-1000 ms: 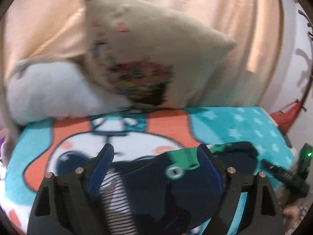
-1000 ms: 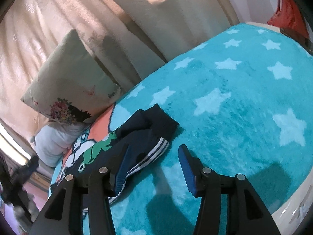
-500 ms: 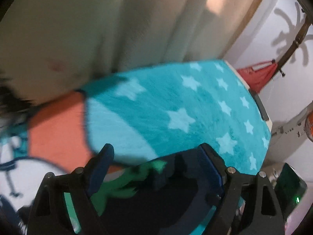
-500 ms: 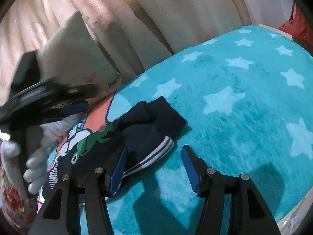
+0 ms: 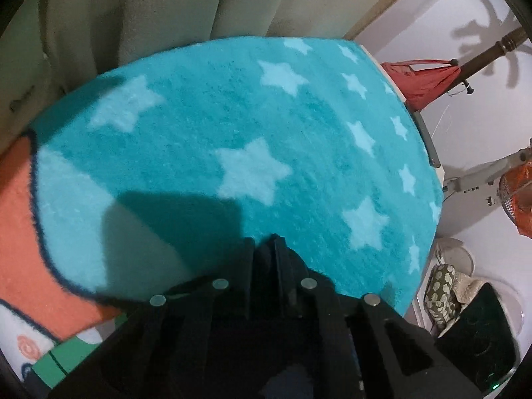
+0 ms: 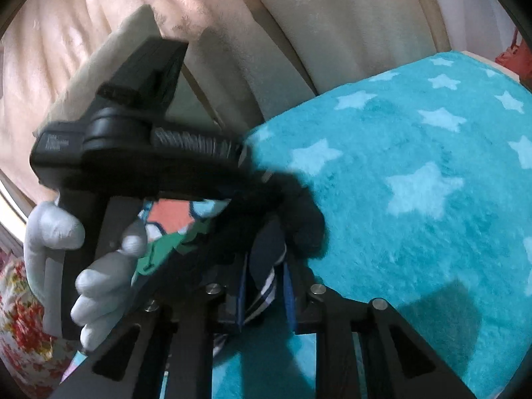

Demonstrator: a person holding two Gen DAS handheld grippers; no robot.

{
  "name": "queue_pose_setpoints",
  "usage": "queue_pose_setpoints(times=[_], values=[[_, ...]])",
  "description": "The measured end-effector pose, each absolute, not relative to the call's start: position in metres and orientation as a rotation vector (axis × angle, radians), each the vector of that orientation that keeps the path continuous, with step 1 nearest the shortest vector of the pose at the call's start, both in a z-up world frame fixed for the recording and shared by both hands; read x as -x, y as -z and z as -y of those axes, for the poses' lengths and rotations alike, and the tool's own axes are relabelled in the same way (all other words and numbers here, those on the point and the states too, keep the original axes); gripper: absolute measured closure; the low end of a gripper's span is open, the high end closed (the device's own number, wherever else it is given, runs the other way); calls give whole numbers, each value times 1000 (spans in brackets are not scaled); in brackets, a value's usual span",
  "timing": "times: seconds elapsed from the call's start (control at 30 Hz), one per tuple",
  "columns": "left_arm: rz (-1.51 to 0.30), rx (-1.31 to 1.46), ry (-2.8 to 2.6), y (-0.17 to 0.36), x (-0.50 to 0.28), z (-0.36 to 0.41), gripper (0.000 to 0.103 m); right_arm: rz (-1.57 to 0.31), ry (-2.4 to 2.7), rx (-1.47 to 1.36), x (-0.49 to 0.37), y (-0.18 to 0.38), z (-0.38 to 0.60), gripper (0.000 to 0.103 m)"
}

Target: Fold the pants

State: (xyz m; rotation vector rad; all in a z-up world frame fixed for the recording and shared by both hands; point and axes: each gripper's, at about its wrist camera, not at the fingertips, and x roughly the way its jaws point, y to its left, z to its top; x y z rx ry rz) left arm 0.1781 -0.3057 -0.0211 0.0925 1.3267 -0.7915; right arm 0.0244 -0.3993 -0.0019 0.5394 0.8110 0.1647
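The pants (image 6: 299, 219) are small and dark navy, with a green print and white side stripes, and lie bunched on a teal star blanket (image 6: 415, 183). My right gripper (image 6: 264, 259) is shut on their striped edge. My left gripper (image 5: 264, 249) is shut on a dark fold of the pants (image 5: 266, 259), low in its own view. The left gripper's body (image 6: 133, 153) fills the left of the right wrist view, held by a grey-gloved hand (image 6: 99, 272).
The blanket (image 5: 249, 133) covers a bed with an orange and white cartoon patch (image 5: 20, 226) at the left. Cream curtains (image 5: 149, 10) hang behind. A red bag (image 5: 422, 79), a fan stand (image 5: 482, 173) and clutter stand beyond the bed's right edge.
Both grippers have gone from open to shut on the pants. The left gripper swung right, away from the pillows, and came in next to the right gripper.
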Motion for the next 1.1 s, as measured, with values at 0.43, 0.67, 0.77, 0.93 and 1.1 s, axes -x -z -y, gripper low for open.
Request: queue_pose_setpoints(times=[0.43,0.67,0.77,0.93,1.1], values=[[-1112,151,726,-48,-131,185,92,-690,-389,-398,-8,-64,338,83],[-1073,281,573,-31,-102,105,76,-771,-539,-284,-10,-51,265,83],[-1046,345,533,-31,-94,75,72,-850,-591,-264,-11,-35,242,70],[-949,454,465,-41,-76,30,56,-882,-666,-209,5,-29,229,57],[-922,513,475,-41,-65,11,53,-803,-491,-276,16,-49,294,41]])
